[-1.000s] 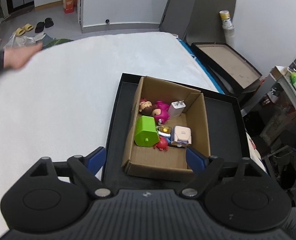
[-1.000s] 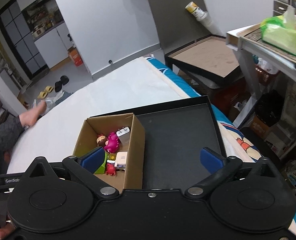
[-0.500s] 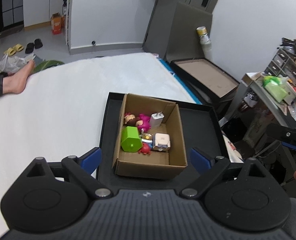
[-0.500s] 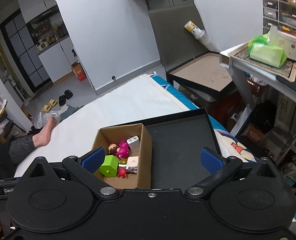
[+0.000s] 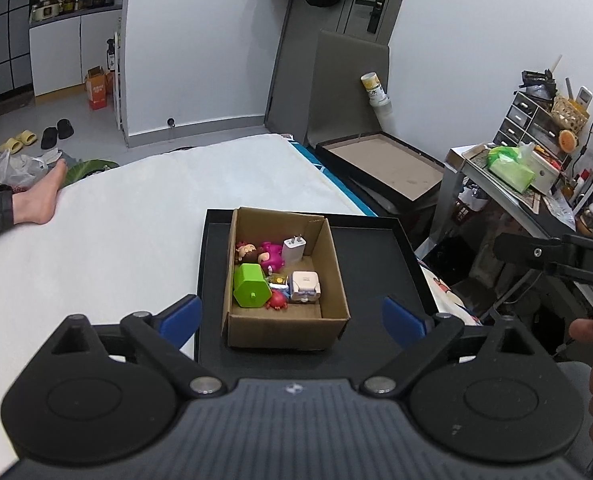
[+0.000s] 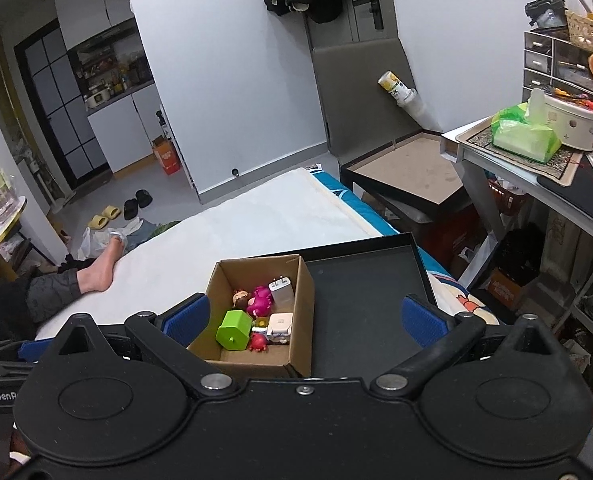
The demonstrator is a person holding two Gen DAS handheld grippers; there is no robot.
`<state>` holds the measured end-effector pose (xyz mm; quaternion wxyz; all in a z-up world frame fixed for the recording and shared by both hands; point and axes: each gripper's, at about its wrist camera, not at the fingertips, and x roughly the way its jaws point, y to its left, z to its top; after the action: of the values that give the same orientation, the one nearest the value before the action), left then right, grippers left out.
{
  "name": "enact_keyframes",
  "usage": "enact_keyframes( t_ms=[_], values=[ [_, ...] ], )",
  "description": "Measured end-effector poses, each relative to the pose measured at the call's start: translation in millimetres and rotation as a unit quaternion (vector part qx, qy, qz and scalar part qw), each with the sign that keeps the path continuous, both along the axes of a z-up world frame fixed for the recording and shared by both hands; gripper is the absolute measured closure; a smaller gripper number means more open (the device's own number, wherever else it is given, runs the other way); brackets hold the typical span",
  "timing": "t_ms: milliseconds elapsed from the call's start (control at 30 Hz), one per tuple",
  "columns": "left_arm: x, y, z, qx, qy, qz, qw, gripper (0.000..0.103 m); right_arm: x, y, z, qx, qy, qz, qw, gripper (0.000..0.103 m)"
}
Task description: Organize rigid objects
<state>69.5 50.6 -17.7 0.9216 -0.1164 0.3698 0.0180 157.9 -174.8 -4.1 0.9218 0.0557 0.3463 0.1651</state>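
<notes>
Left tool (image 5: 292, 318): jaws wide, have just been opening further, nothing between the blue ribbed pads; it hangs above the near end of the cardboard box (image 5: 338, 280). Right tool (image 6: 304, 318): jaws wide, empty, above the box (image 6: 302, 300) and the bare part of the tray.

Cardboard box: plain brown corrugated, rectangular, open top, long axis running from bottom centre of the left-wrist frame up toward the far wall. It sits in the left part of a shallow black tray (image 5: 376, 264), matte, with a raised rim, which lies on the white mattress (image 5: 116, 240).

Contents, crowded toward the box's left wall:
- green plastic block (image 5: 250, 285), faceted, small stud on its near face
- red toy (image 5: 278, 300), touching the green block
- pink figure (image 5: 271, 255) and brown-haired doll head (image 5: 246, 254), far end
- white plug adapter (image 5: 294, 250), two prongs pointing up, leaning on the far wall
- white cube charger (image 5: 304, 287), near centre

Writing: "GenR" cut off at lower left of the right-wrist frame; "DA" at right edge of the left-wrist frame.

A bare foot (image 5: 42, 200) rests on the mattress at mid-left.
</notes>
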Motion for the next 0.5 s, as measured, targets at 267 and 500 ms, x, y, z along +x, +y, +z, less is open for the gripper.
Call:
enact_keyframes(
  t_ms=[267, 500],
  values=[
    [-24.0, -6.8, 5.0, -0.004, -0.007, -0.007, 0.9999, 0.003, -16.5, -8.9, 0.1, 0.014, 0.006, 0.000, 1.000, 0.000],
    [-30.4, -13.7, 1.3, 0.002, 0.002, -0.004, 1.0000, 0.003, -28.2, -18.5, 0.3, 0.012, 0.011, -0.004, 1.000, 0.000]
  ],
)
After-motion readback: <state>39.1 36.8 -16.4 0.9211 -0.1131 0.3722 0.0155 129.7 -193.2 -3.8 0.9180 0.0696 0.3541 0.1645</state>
